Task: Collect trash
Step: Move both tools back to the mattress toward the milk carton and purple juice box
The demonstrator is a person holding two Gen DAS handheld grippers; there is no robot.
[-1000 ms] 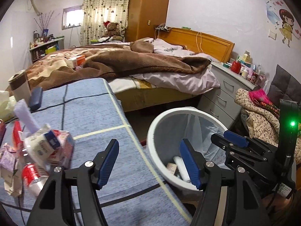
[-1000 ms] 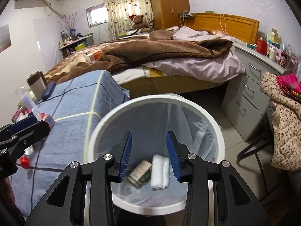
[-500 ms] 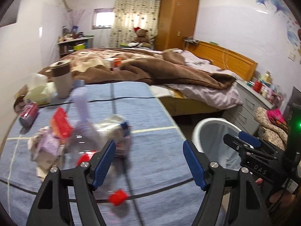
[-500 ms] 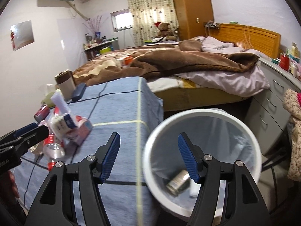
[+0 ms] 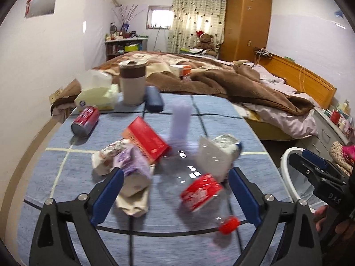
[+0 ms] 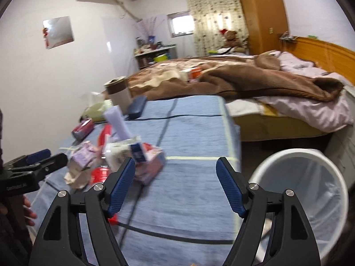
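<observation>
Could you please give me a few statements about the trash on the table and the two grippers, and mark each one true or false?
1. The left gripper is shut on the red can. False: its jaws are wide open and hold nothing.
2. The clear plastic bottle with a red cap lies on its side on the blue tablecloth. True.
3. The white bin stands on the table. False: it stands on the floor beside the table.
4. The right gripper is open and empty. True.
5. The red can lies on its side, apart from the main pile. True.
</observation>
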